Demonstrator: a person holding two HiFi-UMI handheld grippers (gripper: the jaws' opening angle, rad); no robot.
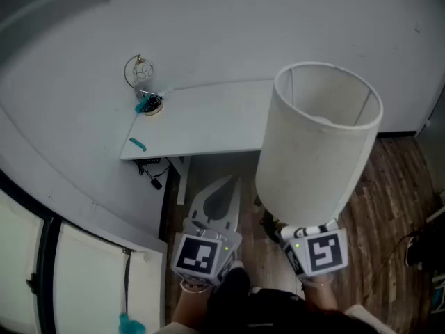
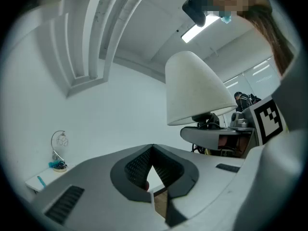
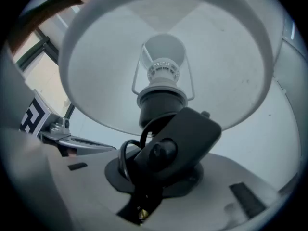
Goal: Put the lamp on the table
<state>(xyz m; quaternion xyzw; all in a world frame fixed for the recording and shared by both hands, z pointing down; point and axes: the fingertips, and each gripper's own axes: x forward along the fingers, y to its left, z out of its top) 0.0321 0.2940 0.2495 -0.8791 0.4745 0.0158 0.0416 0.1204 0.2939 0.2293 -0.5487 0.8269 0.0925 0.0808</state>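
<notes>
The lamp (image 1: 316,141) has a white drum shade and hangs in the air right of the white table (image 1: 208,124), over the wooden floor. My right gripper (image 1: 306,245) sits under the shade and is shut on the lamp's black stem (image 3: 159,105). Seen from the right gripper view, the shade (image 3: 226,76), the white socket (image 3: 162,71) and a black cord switch (image 3: 175,146) fill the picture above that gripper (image 3: 149,186). My left gripper (image 1: 221,190) is below the table's front edge; its jaw tips meet with nothing between them (image 2: 152,150).
A wire ornament (image 1: 141,75) on a round base stands at the table's back left corner, with a small teal item (image 1: 138,143) near the front left edge. Black cables (image 1: 153,172) hang under the table. A white wall is behind and a window is at the left.
</notes>
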